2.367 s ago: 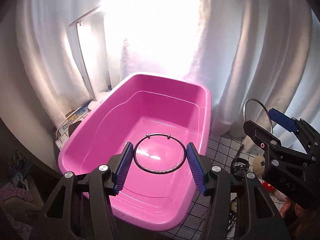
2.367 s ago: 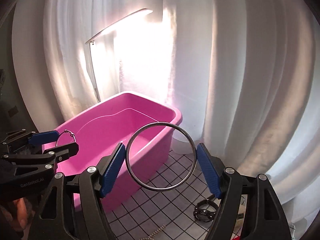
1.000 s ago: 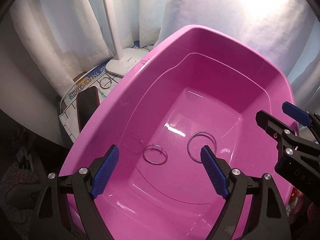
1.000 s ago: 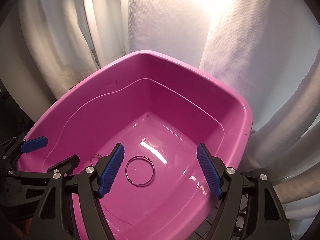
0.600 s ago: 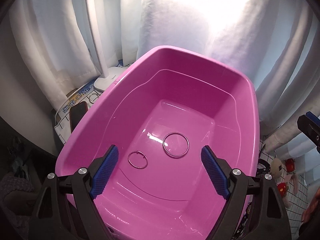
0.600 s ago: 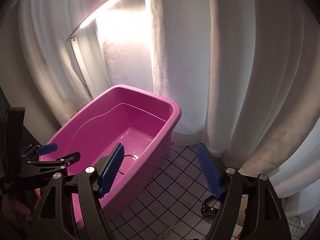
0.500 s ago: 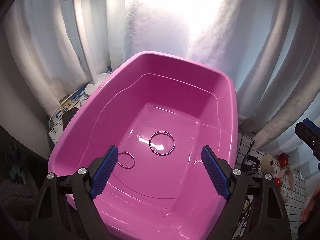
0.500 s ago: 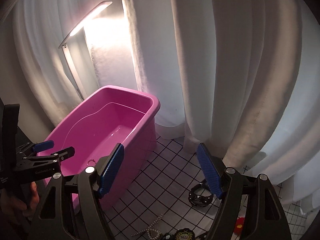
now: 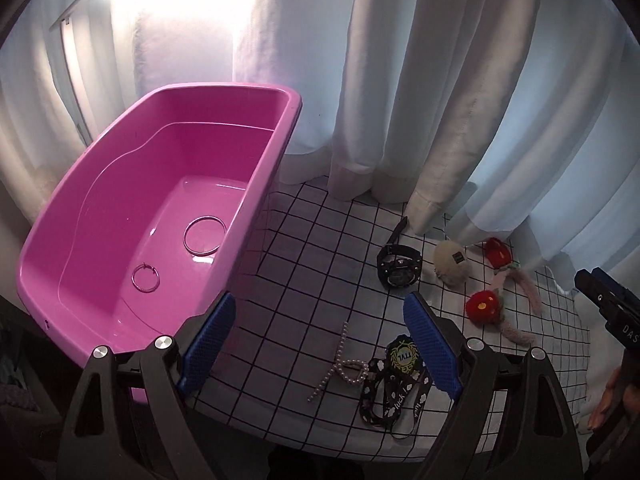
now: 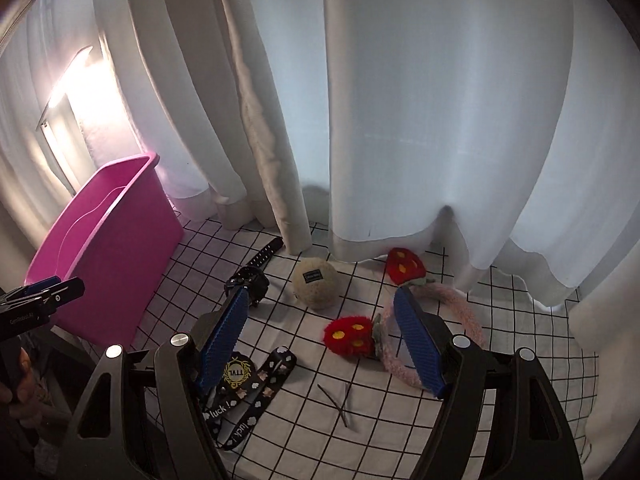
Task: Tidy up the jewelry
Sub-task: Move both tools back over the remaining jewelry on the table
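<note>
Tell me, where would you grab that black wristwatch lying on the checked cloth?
I'd take the black wristwatch by its round case, coming down from above with the fingers either side of it. The case is the bulkiest, stiffest part and seems to sit face up. The loose strap end trailing toward the curtain lies flat and would likely slip or flop. Both hand-held grippers, left and right, are open and empty.

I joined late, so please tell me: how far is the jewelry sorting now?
Done: two metal rings lie inside the pink tub. In hand: nothing; the left gripper and right gripper are open and empty. Left on the checked cloth: the black watch, the pearl clip and the pink headband.
</note>
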`<control>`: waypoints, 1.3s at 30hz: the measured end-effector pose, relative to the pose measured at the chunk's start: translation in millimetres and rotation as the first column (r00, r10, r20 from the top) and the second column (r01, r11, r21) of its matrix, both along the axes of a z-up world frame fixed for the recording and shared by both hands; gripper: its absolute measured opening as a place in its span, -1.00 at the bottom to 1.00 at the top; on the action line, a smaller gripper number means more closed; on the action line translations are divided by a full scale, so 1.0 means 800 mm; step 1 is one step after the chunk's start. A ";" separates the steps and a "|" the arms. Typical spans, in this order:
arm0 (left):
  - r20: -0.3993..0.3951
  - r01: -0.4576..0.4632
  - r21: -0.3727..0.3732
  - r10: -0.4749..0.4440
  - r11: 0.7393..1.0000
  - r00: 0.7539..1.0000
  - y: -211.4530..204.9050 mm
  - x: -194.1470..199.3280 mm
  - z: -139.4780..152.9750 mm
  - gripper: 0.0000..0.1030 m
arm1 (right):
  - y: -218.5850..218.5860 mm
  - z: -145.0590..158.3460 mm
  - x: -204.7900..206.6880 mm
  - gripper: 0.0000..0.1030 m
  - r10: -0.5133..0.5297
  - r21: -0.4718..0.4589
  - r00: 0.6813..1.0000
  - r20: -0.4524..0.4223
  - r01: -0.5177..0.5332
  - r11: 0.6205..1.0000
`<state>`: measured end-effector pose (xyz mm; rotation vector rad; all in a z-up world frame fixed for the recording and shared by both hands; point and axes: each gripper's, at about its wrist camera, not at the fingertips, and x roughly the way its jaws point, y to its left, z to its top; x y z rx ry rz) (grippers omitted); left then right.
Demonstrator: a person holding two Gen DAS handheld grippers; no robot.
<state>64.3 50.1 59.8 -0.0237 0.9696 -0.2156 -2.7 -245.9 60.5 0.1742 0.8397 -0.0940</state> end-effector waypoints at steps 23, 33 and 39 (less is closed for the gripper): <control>-0.133 0.012 0.127 0.005 0.992 0.991 -0.051 -0.018 -0.191 0.64 | 0.011 -0.207 -0.012 0.39 0.090 0.091 0.974 -0.206 -0.072 0.993; -0.169 0.018 0.140 0.006 0.990 0.986 -0.053 -0.007 -0.217 0.64 | 0.017 -0.226 0.001 0.39 0.071 0.084 0.972 -0.224 -0.053 0.995; -0.180 0.016 0.142 0.010 0.990 0.984 -0.049 -0.001 -0.226 0.64 | 0.020 -0.237 0.005 0.39 0.050 0.067 0.970 -0.240 -0.034 0.997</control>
